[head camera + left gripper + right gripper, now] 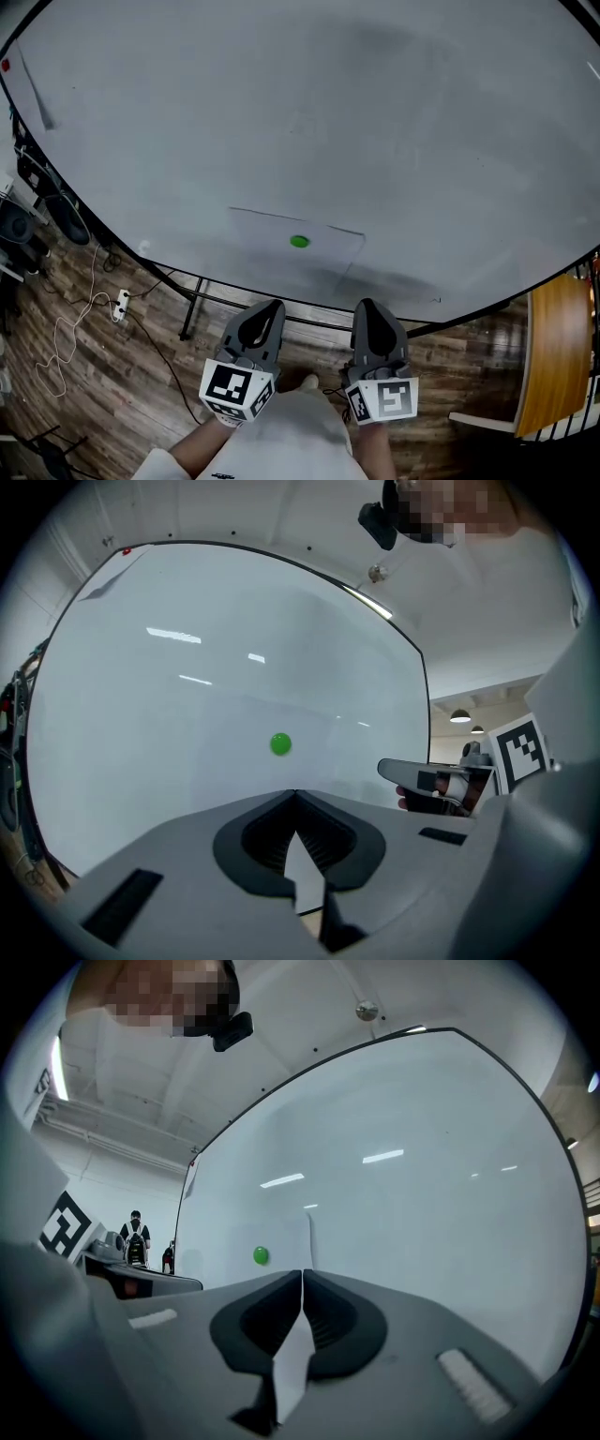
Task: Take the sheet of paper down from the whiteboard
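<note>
Approach seems the step in hand: the sheet of paper (267, 246) hangs on the whiteboard (281, 112) under a green magnet (299, 242). Left gripper (272, 306) and right gripper (367, 306) sit below that magnet, jaws together, empty. Next, jaws likely must part to grasp it.

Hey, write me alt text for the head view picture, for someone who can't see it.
A sheet of paper hangs low on a large whiteboard, pinned by a green magnet. Below it, the left gripper and right gripper point toward the board side by side, jaws shut and empty, not touching the sheet.
</note>
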`<state>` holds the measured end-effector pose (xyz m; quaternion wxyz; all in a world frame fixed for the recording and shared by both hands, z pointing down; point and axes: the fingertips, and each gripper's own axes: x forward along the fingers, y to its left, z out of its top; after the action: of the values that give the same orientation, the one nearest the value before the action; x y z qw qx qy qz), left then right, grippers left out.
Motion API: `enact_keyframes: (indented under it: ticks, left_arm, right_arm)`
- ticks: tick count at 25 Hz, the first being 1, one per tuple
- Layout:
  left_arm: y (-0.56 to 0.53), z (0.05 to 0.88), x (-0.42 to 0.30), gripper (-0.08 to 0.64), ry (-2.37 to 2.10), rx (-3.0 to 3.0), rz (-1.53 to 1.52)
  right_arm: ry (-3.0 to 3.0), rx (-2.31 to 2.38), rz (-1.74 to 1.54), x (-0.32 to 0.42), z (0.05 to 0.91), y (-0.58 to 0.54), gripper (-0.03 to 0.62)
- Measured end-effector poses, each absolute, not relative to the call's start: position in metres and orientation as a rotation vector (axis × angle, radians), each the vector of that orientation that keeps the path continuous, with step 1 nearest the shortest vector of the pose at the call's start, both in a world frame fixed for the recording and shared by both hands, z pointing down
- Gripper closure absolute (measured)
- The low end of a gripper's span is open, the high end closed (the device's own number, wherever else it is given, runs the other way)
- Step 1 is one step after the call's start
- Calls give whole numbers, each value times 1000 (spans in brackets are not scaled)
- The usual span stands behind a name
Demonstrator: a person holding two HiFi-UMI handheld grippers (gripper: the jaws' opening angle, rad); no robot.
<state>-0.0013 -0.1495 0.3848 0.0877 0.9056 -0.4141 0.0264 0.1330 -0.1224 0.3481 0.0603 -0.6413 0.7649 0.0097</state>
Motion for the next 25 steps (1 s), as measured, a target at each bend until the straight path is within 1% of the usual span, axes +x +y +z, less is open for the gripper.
enact_keyframes:
  ticks: [3,6,9,25]
  left_arm:
    - [-152,382,2,554,-1236,2700,71]
    - [-156,381,3,554,-1243,2702,72]
    - [-159,380,3,554,-1259,2694,68]
    - [-176,383,-8,554,-1351,2638,68]
  right_arm:
    - [2340,-1920,48,138,343,-131,588]
    - [2374,-1882,60,137,335,-141,548]
    - [2403,-1861,82,135,329,-151,528]
    - [2462,-1797,87,130,325,-192,523]
